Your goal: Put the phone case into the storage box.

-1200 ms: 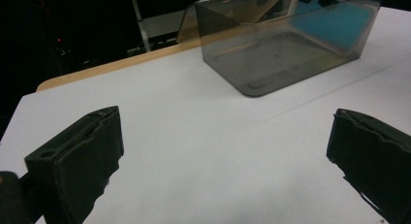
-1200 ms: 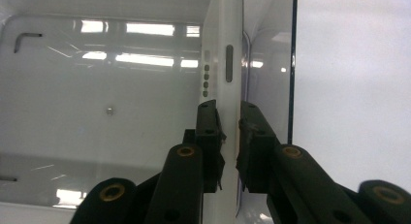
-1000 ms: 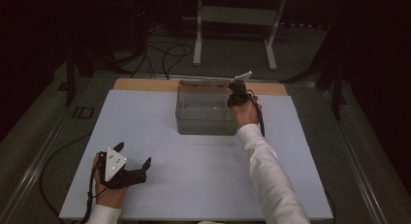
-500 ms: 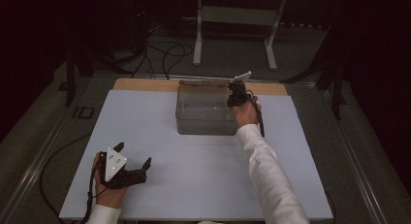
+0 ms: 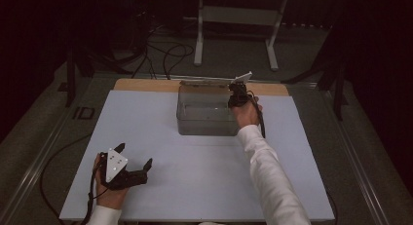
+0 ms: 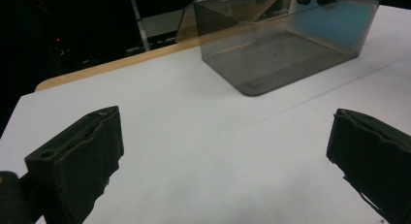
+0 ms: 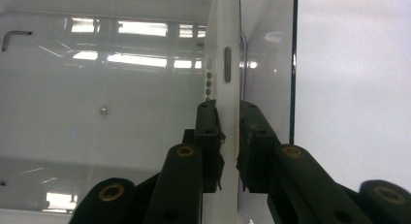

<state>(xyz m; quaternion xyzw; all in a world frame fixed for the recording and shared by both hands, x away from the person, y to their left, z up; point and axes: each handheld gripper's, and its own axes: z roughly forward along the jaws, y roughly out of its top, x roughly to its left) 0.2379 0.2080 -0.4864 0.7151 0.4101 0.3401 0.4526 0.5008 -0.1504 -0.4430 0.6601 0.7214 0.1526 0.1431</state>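
A clear plastic box [image 5: 204, 113] stands at the far middle of the white table [image 5: 195, 186], its lid tipped open at the back. My right gripper [image 5: 237, 96] reaches down into the box's far right corner. In the right gripper view its jaws [image 7: 228, 112] are shut on a thin white phone-like slab [image 7: 223, 49], seen edge-on with a side button and small holes, close beside the box's right wall [image 7: 266, 64]. My left gripper [image 5: 134, 154] rests open near the table's front left with nothing between its fingers [image 6: 77, 161]; the box [image 6: 286, 44] lies well ahead of it.
A small hex key [image 7: 14, 37] shows at the far left beyond the box floor. A wooden strip [image 5: 146, 84] edges the table's far side. Behind the table are a metal stand [image 5: 234, 15] and cables on the floor [image 5: 165, 52].
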